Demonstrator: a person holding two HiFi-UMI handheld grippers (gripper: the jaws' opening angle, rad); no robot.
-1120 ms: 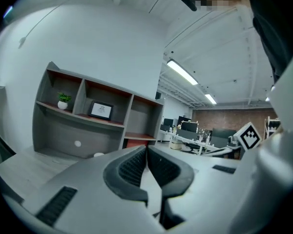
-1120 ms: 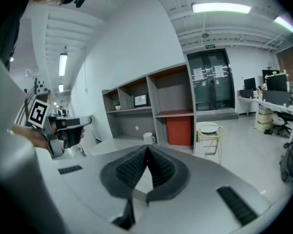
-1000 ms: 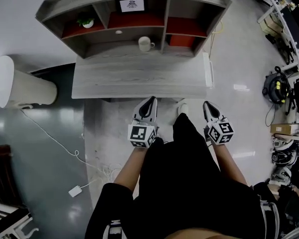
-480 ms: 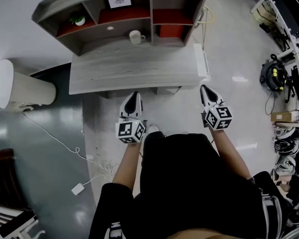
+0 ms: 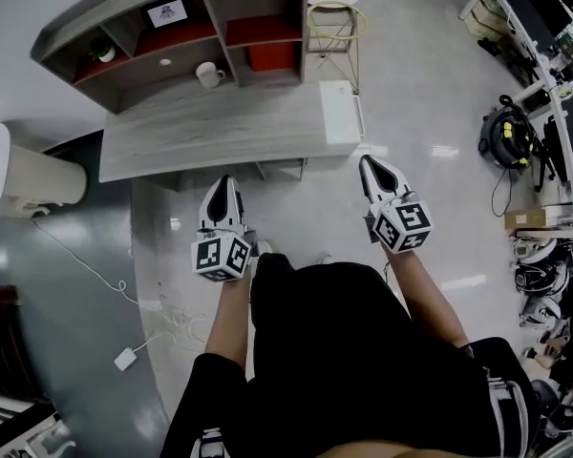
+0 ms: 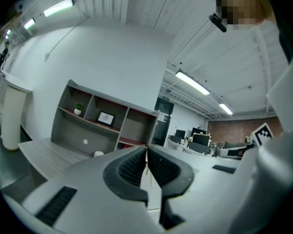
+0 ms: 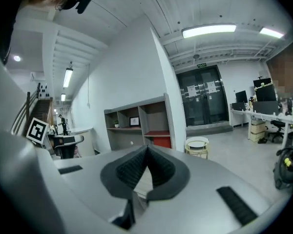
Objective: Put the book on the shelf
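Note:
A grey wooden shelf unit (image 5: 172, 29) with red-backed compartments stands at the back of a grey desk (image 5: 220, 130). A flat white rectangular thing (image 5: 339, 113), perhaps the book, lies on the desk's right end. My left gripper (image 5: 223, 181) is shut and empty, just short of the desk's front edge. At the desk's right front corner my right gripper (image 5: 367, 163) is likewise shut, holding nothing. In the left gripper view the closed jaws (image 6: 146, 149) point at the shelf (image 6: 102, 126). The right gripper view shows its closed jaws (image 7: 147, 149) before the shelf (image 7: 136, 126).
On the shelf are a white mug (image 5: 208, 72), a small plant (image 5: 105, 52), a framed picture (image 5: 165, 12) and a red box (image 5: 272, 57). A round wire stool (image 5: 332, 12) stands right of the shelf. A white bin (image 5: 29, 175) and a cable (image 5: 124, 294) are at the left; office clutter lines the right.
Both grippers have moved forward and up to the desk's front edge, still shut. The desk and shelf have slid left in the head view.

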